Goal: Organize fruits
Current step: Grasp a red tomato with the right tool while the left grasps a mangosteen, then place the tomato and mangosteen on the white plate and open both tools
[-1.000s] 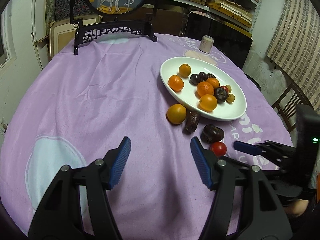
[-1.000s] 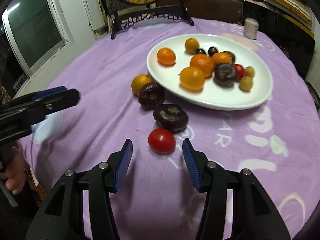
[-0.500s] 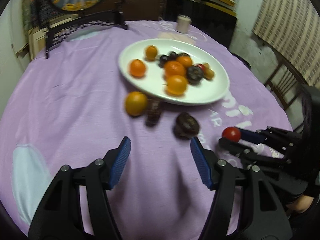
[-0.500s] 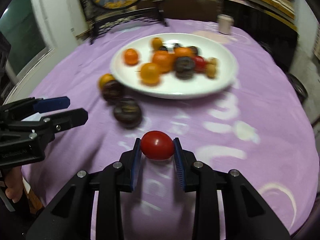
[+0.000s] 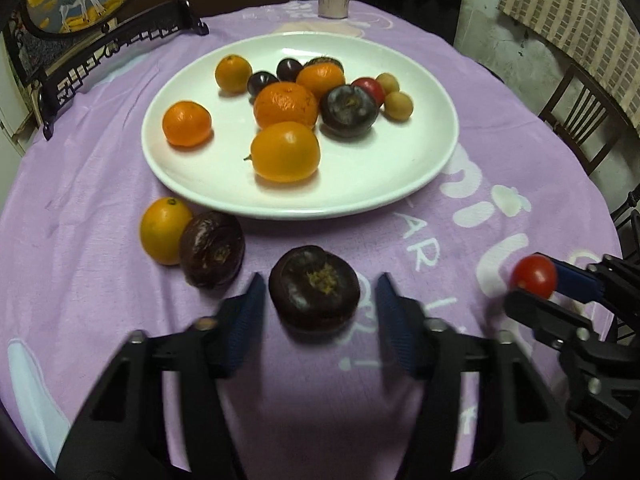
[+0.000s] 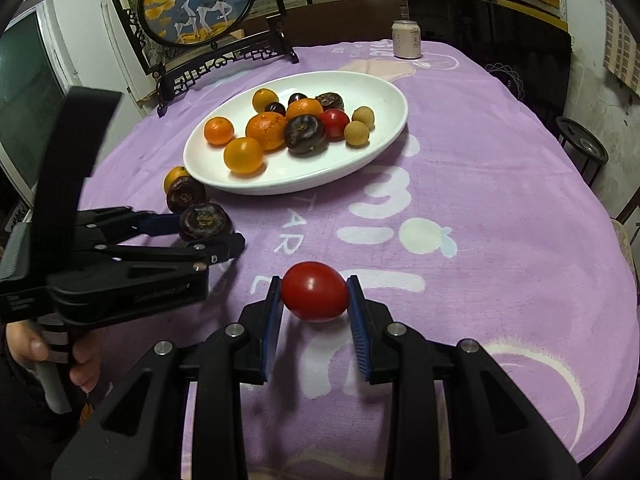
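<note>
On the purple cloth of the surface (image 6: 500, 168), the right hand-held gripper (image 6: 315, 312) was closed on a red tomato (image 6: 314, 297), which sat between its two blue pads above the cloth, well apart from the white plate (image 6: 384, 136). The left hand-held gripper (image 5: 318, 316) stood open, with one pad on each side of a dark purple fruit (image 5: 314, 288) that lay on the cloth just in front of the plate; the pads did not seem to touch it.

Two risks were visible to my judgement. The tomato was smooth and round, and held only at its two sides, so it could slip out or be squeezed too hard on the way to the plate. The dark fruit was wide (almost as wide as the gap of the jaws), so when the pads close off-centre it could roll away, perhaps against the second dark fruit (image 5: 211, 254) and the orange (image 5: 164, 230), which lay touching each other beside it.

The plate already carried several oranges (image 5: 286, 104), dark fruits, a red tomato and two small yellowish fruits (image 5: 398, 106), so free space remained mostly near its front rim. Behind it stood a drink can (image 6: 406, 39) and a round painted screen with deer on a black stand (image 6: 196, 0). The two grippers were near each other, so their paths to the plate could cross.
</note>
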Tool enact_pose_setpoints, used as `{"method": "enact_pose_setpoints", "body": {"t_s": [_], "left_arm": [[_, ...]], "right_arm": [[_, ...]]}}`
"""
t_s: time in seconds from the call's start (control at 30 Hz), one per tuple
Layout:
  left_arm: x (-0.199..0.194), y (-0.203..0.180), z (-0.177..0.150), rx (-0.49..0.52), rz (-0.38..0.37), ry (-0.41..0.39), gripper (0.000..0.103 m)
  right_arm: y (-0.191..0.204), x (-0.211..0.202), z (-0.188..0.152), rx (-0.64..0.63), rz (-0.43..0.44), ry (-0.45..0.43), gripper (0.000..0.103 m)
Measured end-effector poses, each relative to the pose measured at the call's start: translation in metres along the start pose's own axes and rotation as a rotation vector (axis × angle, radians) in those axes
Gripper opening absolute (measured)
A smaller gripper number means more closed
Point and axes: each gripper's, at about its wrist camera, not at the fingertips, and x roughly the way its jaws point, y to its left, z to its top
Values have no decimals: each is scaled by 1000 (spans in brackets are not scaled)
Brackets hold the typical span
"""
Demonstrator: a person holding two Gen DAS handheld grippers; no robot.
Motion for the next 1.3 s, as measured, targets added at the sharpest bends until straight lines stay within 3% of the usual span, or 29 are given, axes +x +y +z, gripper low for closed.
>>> {"method": "enact_pose_setpoints", "body": {"t_s": [0.4,0.57,0.73,0.87,1.0,1.17,1.3], "left_arm": [[-31,21,-7,-63,-78,-52,42],[-58,32,7,-61,-77,-119,42],[-64,48,47,-58,-31,-162,42],[-50,60,91,-63,25,-177,42],[-21,69,119,-100,27,-142,42],[7,69,127,-98,18,-101,42],[19,73,129,-109,9,-88,42]], "right_arm": [[5,8,7,-8,26,19,32],[6,8,35,-35,11,-21,32],[-1,20,79,-31,8,-47,32],[-3,39,114,-33,-7,-64,32],[-11,67,141,-10,-24,-46,32],[-19,92,148,1,-17,2,32],[-21,97,151,2,-23,-9,32]]}}
